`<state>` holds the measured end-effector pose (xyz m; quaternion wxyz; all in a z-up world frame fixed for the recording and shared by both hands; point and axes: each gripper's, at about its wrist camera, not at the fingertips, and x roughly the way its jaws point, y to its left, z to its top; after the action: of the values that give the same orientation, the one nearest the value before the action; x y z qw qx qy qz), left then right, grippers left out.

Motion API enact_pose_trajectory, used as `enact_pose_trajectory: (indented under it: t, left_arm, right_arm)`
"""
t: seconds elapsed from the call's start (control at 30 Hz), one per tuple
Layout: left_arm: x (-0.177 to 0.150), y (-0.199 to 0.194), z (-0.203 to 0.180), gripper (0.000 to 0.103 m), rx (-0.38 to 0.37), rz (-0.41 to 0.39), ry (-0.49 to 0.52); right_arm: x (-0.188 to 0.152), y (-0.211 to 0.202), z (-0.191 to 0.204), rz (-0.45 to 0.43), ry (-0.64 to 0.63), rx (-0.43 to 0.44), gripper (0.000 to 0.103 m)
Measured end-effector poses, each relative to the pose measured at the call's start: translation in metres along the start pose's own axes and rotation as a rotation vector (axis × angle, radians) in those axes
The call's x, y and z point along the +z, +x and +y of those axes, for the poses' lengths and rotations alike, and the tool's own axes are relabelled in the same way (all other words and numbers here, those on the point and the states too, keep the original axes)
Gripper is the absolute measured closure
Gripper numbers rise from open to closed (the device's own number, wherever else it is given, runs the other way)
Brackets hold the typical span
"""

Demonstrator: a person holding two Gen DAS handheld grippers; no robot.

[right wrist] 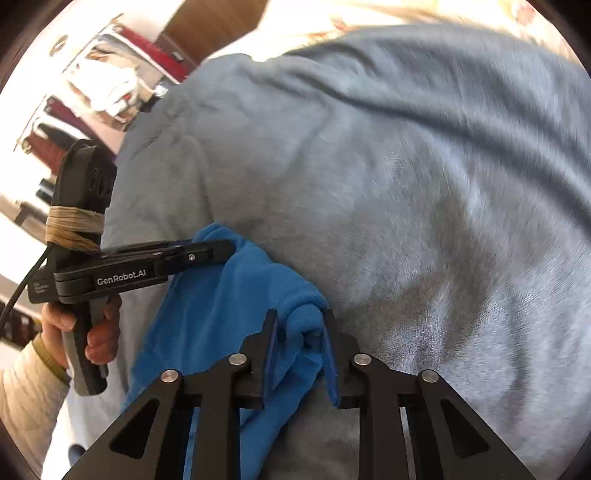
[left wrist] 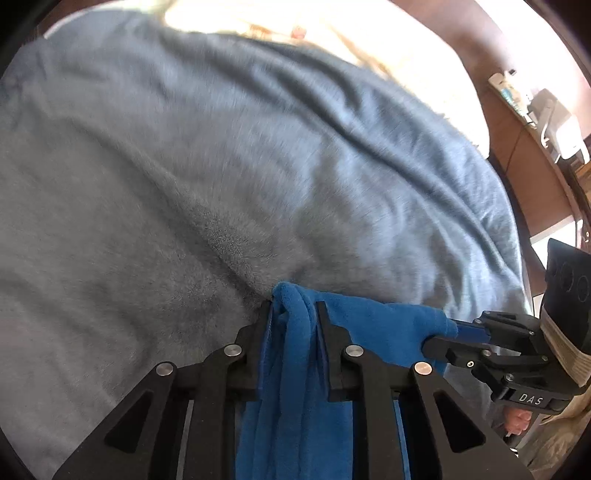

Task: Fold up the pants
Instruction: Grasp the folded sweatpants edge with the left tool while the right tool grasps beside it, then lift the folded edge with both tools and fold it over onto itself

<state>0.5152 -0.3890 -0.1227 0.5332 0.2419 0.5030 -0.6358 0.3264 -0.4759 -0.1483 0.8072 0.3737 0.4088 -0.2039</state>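
1. The blue pants (left wrist: 295, 332) are seen bunched on a grey-blue blanket (left wrist: 221, 166), which serves as the landmark here; the blanket fills most of both views.
2. The left tongs (left wrist: 293, 314) are clamped on a gathered fold of the pants, the fabric being pressed between the two pads, near the lower edge of the blanket in the left wrist view.
3. The right tongs (right wrist: 299, 325) are likewise clamped on a bunched fold of the pants (right wrist: 221, 295), held just above the blanket (right wrist: 406, 166).
4. A stretch of blue cloth is seen running between the two grip points, across the blanket.
5. In the right wrist view the left tongs (right wrist: 231, 249) are seen at the blanket's left side, their handle held by a hand (right wrist: 88, 332) with a pale sleeve.
6. Beyond the blanket's far edge a pale, brightly lit sheet (left wrist: 295, 22) is visible, too washed out to be told in detail.
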Motion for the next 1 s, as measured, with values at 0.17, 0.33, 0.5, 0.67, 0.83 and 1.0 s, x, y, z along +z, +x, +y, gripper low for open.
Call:
enact_pose_trajectory:
  t: [0.17, 0.33, 0.5, 0.67, 0.83, 1.0]
  left_arm:
    - [-0.012, -0.044, -0.019, 0.083, 0.012, -0.109, 0.004]
    - [-0.033, -0.090, -0.033, 0.084, 0.041, -0.208, -0.004]
    - [-0.066, -0.130, -0.042, 0.084, 0.097, -0.270, -0.009]
    - [-0.104, -0.162, -0.047, 0.084, 0.132, -0.318, -0.037]
    - [-0.149, -0.186, -0.052, 0.084, 0.167, -0.354, -0.076]
    - [-0.196, -0.206, -0.051, 0.084, 0.207, -0.371, -0.102]
  right_arm:
    - [-0.001, -0.037, 0.026, -0.055, -0.091, 0.022, 0.083]
    - [-0.010, -0.069, 0.061, -0.112, -0.219, 0.028, 0.084]
    - [-0.032, -0.099, 0.096, -0.156, -0.360, 0.045, 0.084]
    - [-0.063, -0.120, 0.130, -0.170, -0.474, 0.068, 0.085]
    - [-0.098, -0.134, 0.158, -0.180, -0.559, 0.088, 0.085]
    - [-0.132, -0.141, 0.183, -0.171, -0.641, 0.110, 0.085]
